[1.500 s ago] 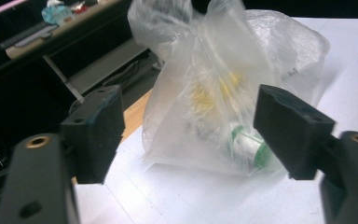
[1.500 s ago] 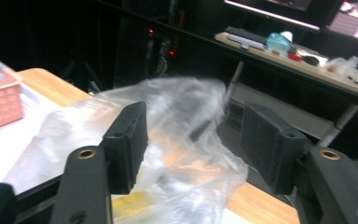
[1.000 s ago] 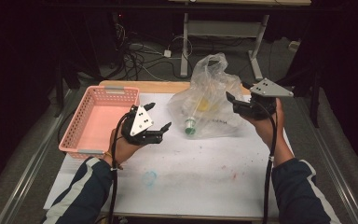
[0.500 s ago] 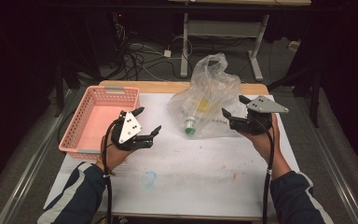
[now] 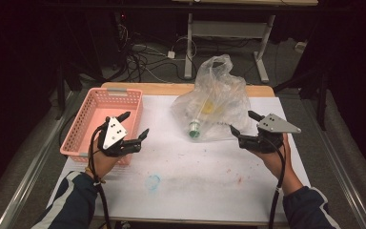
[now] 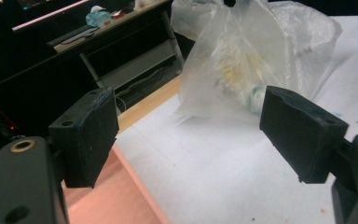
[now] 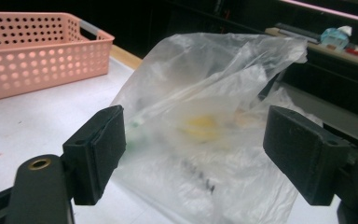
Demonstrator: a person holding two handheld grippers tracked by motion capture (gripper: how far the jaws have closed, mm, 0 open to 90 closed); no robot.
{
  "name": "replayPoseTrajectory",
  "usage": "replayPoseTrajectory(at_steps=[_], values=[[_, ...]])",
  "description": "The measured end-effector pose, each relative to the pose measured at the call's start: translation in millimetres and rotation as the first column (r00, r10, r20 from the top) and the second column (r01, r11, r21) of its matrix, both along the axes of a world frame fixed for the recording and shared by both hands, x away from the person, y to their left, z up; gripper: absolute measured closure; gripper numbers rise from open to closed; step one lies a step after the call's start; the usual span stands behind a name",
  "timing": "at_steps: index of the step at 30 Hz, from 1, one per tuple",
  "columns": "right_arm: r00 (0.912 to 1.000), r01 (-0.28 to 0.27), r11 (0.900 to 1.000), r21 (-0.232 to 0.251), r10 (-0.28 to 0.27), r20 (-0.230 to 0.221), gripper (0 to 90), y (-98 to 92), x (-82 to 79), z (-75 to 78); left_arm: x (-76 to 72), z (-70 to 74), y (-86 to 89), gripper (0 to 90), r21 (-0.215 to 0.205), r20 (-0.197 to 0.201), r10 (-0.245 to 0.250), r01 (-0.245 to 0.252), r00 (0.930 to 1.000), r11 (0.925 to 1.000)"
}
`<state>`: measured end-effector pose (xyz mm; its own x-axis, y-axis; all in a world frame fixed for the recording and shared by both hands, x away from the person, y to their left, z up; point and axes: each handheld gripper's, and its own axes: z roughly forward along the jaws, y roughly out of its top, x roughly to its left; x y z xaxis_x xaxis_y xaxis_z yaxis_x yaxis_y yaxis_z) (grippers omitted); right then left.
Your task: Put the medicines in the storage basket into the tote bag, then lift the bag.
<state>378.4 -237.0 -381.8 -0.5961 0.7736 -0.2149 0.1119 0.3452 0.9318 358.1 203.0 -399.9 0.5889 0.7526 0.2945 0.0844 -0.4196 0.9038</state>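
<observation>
A clear plastic bag point(image 5: 214, 100) lies at the back middle of the white table, with a bottle inside showing its green cap point(image 5: 194, 134). My right gripper point(image 5: 241, 120) hovers just right of the bag, open. Its jaws have just been opening, and the bag point(image 7: 205, 107) lies ahead of them, unpressed. My left gripper point(image 5: 137, 123) is open at the pink basket's point(image 5: 119, 90) front right corner, with nothing between its pads. In the left gripper view the left gripper point(image 6: 189, 140) points toward the bag point(image 6: 242, 60).
The pink basket point(image 7: 37, 51) stands at the table's left. A wooden strip edges the table's back. Behind it are cables on the floor and a white desk frame point(image 5: 262, 52). Faint blue and red marks stain the white cover near the front.
Both hands have drawn back toward the table's front and sunk a little. The left gripper shifted left to the basket's corner. The right gripper's jaws stand wider.
</observation>
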Motion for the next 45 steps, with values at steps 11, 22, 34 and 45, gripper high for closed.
replayPoseTrajectory(at_steps=[11,22,34,45], values=[[0.9998,-0.019,1.000,-0.002,0.018,-0.011,20.1,-3.8,-18.9,-10.0,-15.8,-9.6,20.7,16.9,0.025,-0.008,0.047,-0.047,0.9989,0.9986],[0.9998,-0.015,1.000,-0.020,0.015,-0.014,18.7,-9.0,-35.1,-24.4,-29.3,-22.1,30.3,16.9,0.057,-0.042,0.057,-0.055,0.9975,0.9968],[0.9992,-0.027,0.999,-0.027,0.026,-0.029,18.4,-17.7,-57.8,-41.1,-45.3,-41.0,35.0,16.9,0.095,-0.085,0.066,-0.058,0.9942,0.9938],[0.9978,-0.030,0.999,-0.045,0.028,-0.061,18.2,-25.0,-78.2,-63.1,-59.9,-53.3,40.8,16.9,0.145,-0.122,0.064,-0.046,0.9904,0.9884]])
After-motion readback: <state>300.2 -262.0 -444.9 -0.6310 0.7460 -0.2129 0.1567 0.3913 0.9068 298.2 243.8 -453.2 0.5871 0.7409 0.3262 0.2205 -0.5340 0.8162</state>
